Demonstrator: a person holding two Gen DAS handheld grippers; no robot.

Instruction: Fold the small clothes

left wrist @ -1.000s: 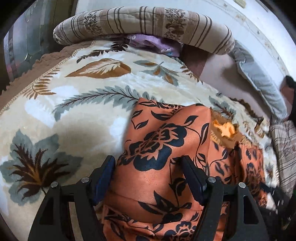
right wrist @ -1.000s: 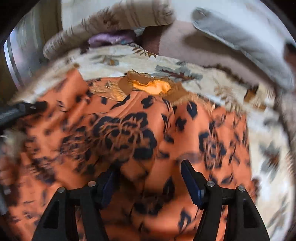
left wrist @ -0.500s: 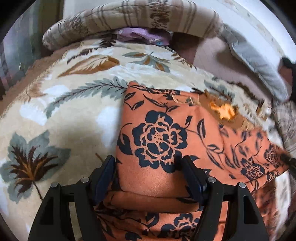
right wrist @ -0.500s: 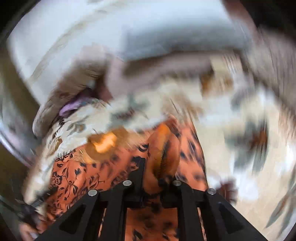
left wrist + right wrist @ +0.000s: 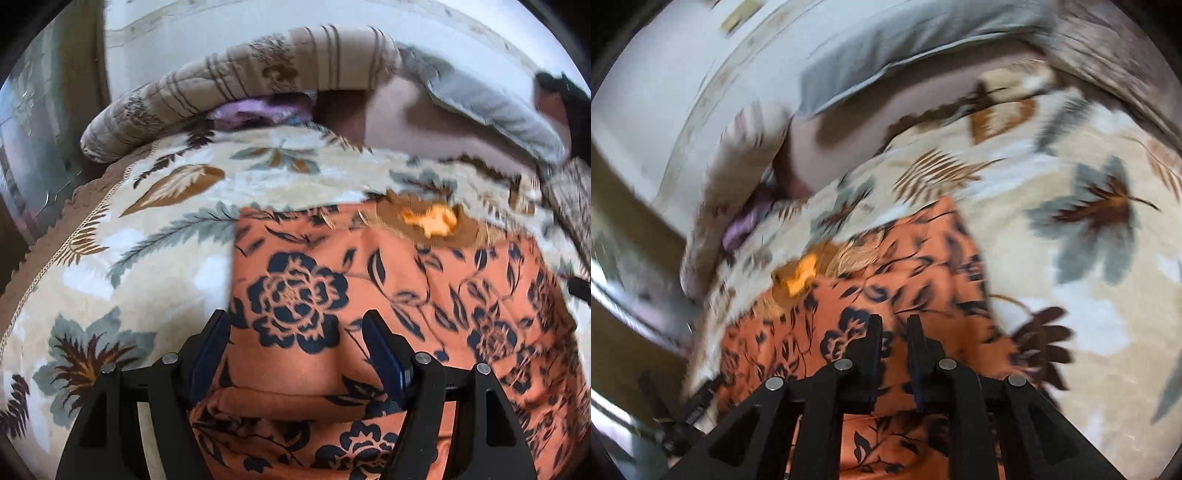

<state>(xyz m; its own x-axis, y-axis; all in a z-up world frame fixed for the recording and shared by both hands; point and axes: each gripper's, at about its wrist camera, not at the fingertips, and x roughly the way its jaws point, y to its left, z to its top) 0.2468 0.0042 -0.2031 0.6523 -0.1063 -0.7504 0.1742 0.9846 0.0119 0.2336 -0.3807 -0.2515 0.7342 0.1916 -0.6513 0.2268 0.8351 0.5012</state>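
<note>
An orange garment with a dark floral print [image 5: 388, 295] lies spread on a leaf-patterned cream blanket [image 5: 122, 280]; a fold of it runs across near the bottom. My left gripper [image 5: 297, 350] is open, its jaws wide apart just above the garment's left part, holding nothing. In the right wrist view the same garment [image 5: 923, 266] lies flat below my right gripper [image 5: 893, 347], whose jaws are almost together with a narrow gap; no cloth shows between them. That view is blurred by motion.
A striped beige bolster [image 5: 258, 85] and a grey pillow [image 5: 491, 107] lie at the far edge by the white wall. A purple cloth [image 5: 258, 110] peeks out under the bolster. Bare blanket [image 5: 1089, 240] lies to the right of the garment.
The garment went from bunched up to spread flat. My right gripper closed on a fold, swung right and now stands over flat cloth. My left gripper stayed open.
</note>
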